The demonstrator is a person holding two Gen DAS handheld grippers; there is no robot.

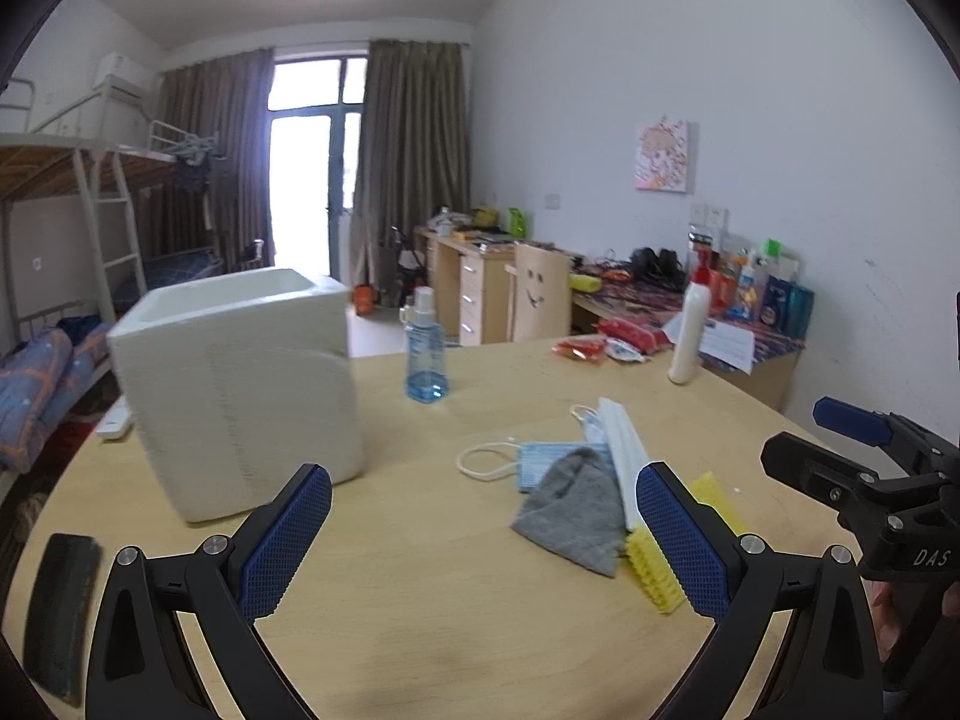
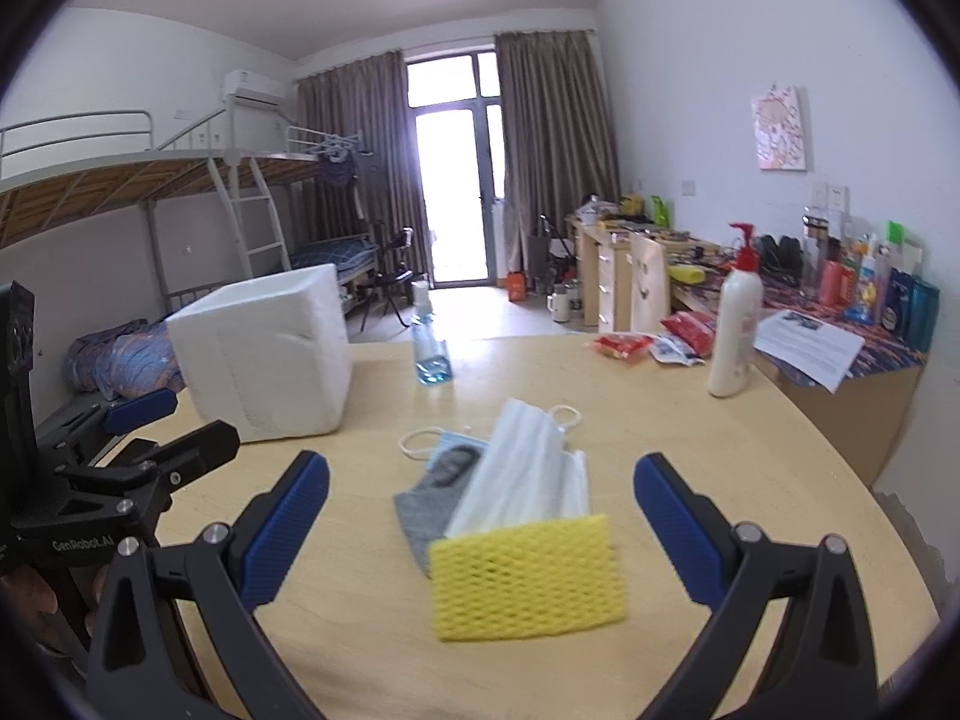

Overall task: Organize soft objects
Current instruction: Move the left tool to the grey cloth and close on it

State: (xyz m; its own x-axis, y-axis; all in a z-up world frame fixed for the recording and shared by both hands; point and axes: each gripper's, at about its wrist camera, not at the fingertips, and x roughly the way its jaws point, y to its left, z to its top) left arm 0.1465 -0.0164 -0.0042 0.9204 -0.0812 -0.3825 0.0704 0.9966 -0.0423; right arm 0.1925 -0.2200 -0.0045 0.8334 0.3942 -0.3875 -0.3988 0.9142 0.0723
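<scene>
A heap of soft things lies on the wooden table [image 2: 750,450]: a yellow foam net sleeve [image 2: 528,576], white foam sheets [image 2: 528,474], a grey cloth [image 2: 420,510] and a blue face mask [image 2: 438,441]. In the left wrist view the grey cloth [image 1: 576,510], the mask [image 1: 534,462] and the yellow sleeve [image 1: 651,564] lie to the right of centre. A white foam box [image 1: 240,384] stands open-topped at the left; it also shows in the right wrist view [image 2: 270,354]. My left gripper [image 1: 483,540] is open and empty above the table. My right gripper [image 2: 480,534] is open, with the yellow sleeve between its fingers, not touching.
A blue spray bottle [image 1: 425,354] stands behind the heap. A white pump bottle [image 2: 735,330] and red snack packets [image 2: 624,345] sit at the far right. A dark object [image 1: 60,600] lies at the table's left front edge. A cluttered desk [image 2: 840,324] lies beyond.
</scene>
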